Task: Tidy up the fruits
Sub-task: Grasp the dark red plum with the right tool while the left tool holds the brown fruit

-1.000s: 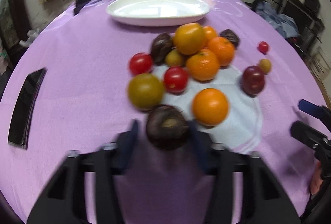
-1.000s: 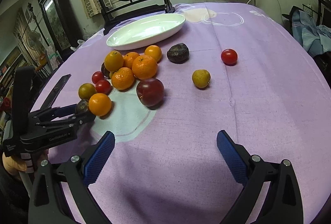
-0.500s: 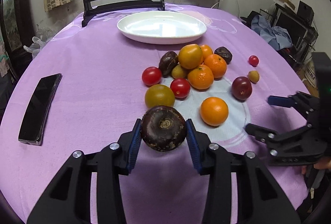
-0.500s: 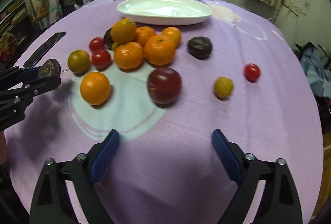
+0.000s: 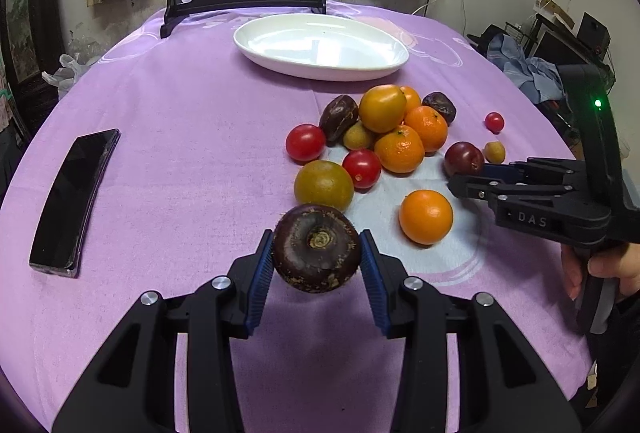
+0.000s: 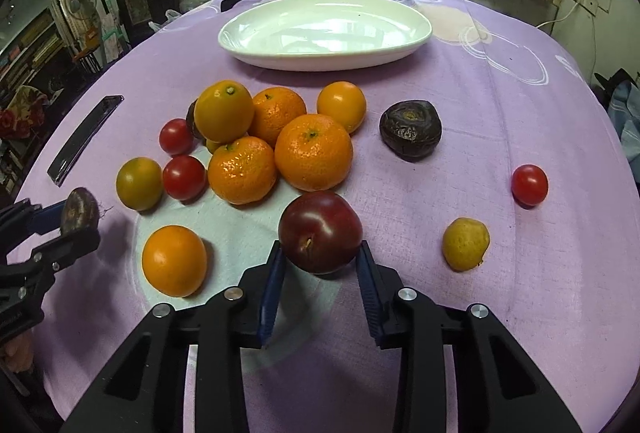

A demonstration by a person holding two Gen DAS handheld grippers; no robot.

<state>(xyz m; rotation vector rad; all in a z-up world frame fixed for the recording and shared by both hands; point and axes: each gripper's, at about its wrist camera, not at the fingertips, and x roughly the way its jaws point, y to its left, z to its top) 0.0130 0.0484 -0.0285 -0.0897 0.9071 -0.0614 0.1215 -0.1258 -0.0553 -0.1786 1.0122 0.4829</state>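
My left gripper (image 5: 317,265) is shut on a dark brown round fruit (image 5: 317,248) and holds it above the purple cloth; it also shows in the right wrist view (image 6: 80,209). My right gripper (image 6: 320,265) has its jaws closed in around a dark red plum (image 6: 320,231) that sits on the table; whether the pads touch it I cannot tell. A pile of oranges (image 6: 313,152), red tomatoes (image 6: 184,177) and a green-yellow fruit (image 6: 139,183) lies in the middle. An empty white oval plate (image 6: 325,31) stands behind the pile.
A black phone (image 5: 76,189) lies at the left of the table. A wrinkled dark fruit (image 6: 410,131), a red tomato (image 6: 529,185) and a small yellow fruit (image 6: 465,243) lie apart on the right. A single orange (image 6: 174,260) lies near the front left. A black chair stands behind the plate.
My left gripper has lifted the dark brown fruit off the cloth. My right gripper has moved forward to the plum and narrowed its jaws around it.
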